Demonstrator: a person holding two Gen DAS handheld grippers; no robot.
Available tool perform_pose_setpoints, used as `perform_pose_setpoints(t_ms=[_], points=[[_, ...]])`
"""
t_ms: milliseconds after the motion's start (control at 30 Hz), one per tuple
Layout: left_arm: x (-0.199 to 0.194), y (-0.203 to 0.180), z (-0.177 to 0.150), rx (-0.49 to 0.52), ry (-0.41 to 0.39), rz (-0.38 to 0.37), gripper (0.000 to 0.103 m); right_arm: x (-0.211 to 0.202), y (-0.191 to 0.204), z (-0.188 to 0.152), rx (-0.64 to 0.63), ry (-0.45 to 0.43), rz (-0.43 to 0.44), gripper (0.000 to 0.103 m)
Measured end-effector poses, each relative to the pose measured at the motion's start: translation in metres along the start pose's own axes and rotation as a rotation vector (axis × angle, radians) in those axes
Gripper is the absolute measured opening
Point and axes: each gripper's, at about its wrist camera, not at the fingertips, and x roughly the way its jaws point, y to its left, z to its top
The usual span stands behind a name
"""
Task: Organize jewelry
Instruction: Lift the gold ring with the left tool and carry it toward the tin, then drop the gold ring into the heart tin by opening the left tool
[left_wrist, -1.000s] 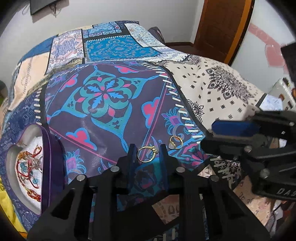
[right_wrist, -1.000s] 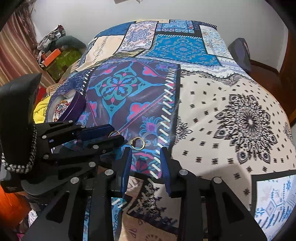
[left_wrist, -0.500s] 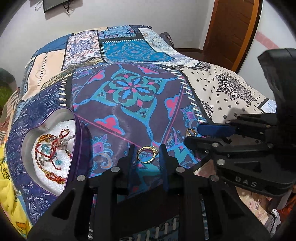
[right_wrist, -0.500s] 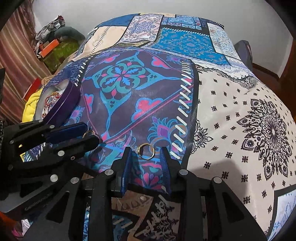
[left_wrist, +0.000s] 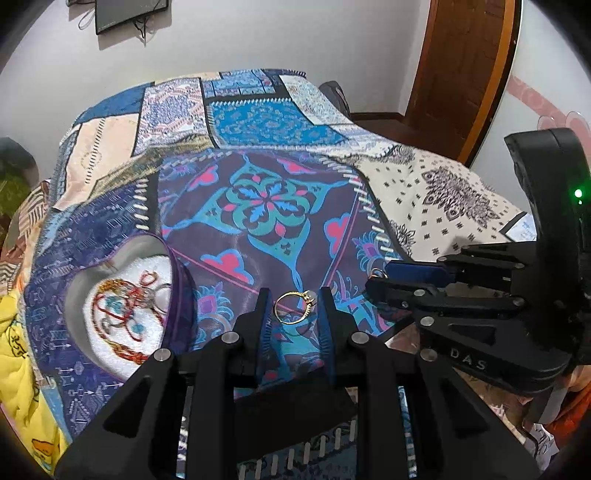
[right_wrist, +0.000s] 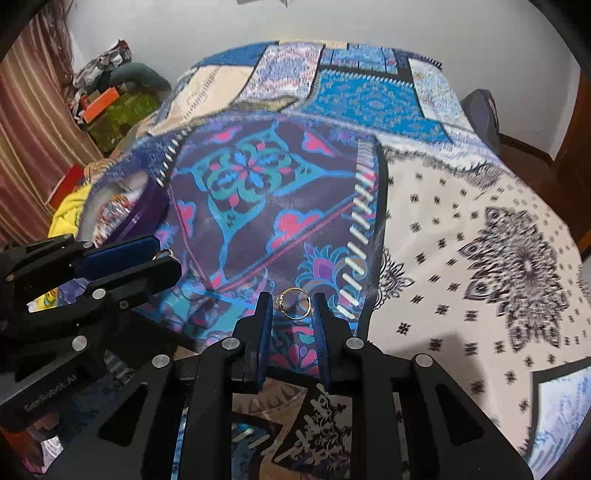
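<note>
My left gripper (left_wrist: 293, 308) is shut on a gold ring (left_wrist: 294, 307) with a small stone, held above the patterned bedspread. My right gripper (right_wrist: 293, 306) is shut on a second gold ring (right_wrist: 295, 303). Each gripper shows in the other's view: the right one (left_wrist: 380, 275) at the right, the left one (right_wrist: 162, 258) at the left. A purple heart-shaped box (left_wrist: 122, 302) with a white lining lies open at the left, holding red and gold bracelets (left_wrist: 125, 306). It also shows in the right wrist view (right_wrist: 125, 214).
The bed carries a patchwork spread (left_wrist: 266, 206) in blue, purple and cream. A yellow cloth (left_wrist: 18, 354) lies at the left edge. A wooden door (left_wrist: 465, 66) stands at the back right. Boxes and clutter (right_wrist: 110, 107) sit beside the bed.
Both grippers, each still holding its ring, have lifted and moved left towards the heart box, which now shows larger and closer in the left wrist view.
</note>
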Motion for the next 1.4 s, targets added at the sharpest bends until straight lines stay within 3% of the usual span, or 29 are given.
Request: perform_pose_setpoints(t_ms=[367,767,1100,1400], points=[[-0.052,0.01,0.009,-0.025,-0.098,0.034,0.023,-0.061,0.026,0.022,-0.043,-0.16,0.004,0.019],[-0.112,0.04,0.009,-0.074,-0.209,0.098,0.023,-0.096,0.068,0.037,-0.104,-0.275,0.044,0.019],[-0.136,0.08,-0.003,-0.134,-0.247,0.156,0.023,-0.092,0.106,0.05,-0.151,-0.306,0.121,0.019],[-0.124,0.108,-0.013,-0.181,-0.218,0.165,0.023,-0.063,0.123,0.061,-0.154,-0.274,0.186,0.019]])
